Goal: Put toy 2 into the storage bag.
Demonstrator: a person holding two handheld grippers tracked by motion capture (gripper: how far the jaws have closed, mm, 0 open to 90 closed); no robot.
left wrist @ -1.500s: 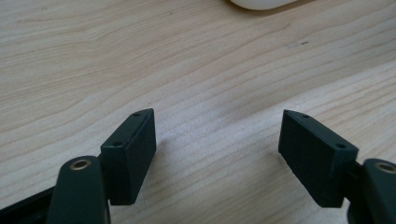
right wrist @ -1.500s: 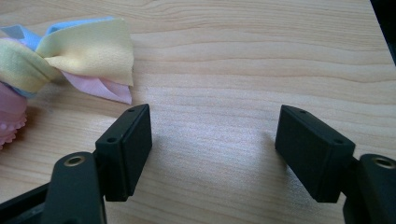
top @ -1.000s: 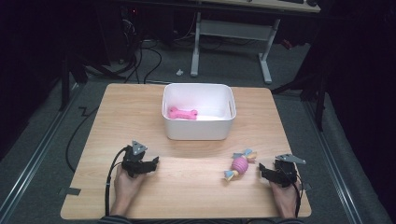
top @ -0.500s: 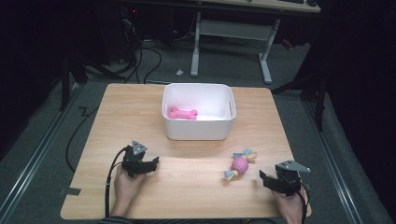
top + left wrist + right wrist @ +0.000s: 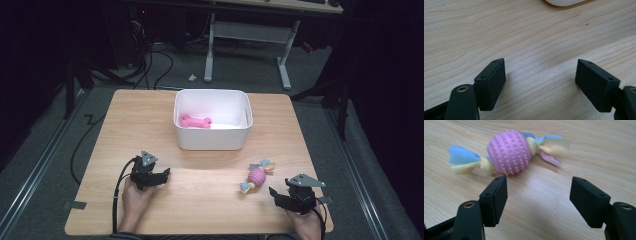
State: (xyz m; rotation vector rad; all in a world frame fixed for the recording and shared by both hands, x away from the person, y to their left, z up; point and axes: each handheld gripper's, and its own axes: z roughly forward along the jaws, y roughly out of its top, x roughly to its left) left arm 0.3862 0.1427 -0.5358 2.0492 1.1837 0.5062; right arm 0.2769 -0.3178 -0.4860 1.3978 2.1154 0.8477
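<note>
Pale wooden table is carrying a white plastic tub; in front of that tub, to its right, a pink knobbly ball toy with fleece tails is lying. Just beyond the toy, the right gripper is spread with its jaws just closing on nothing, while the left gripper is gaping empty.

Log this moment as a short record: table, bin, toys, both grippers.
table: wooden table
bin: white bin, toward the far edge, centred
in bin: pink bone toy
on table: pink spiky ball toy with cloth tails, lying apart from the bin
left gripper: open, bare wood between the jaws
right gripper: open, jaws have just been closing, nothing between them, ball toy just ahead
</note>
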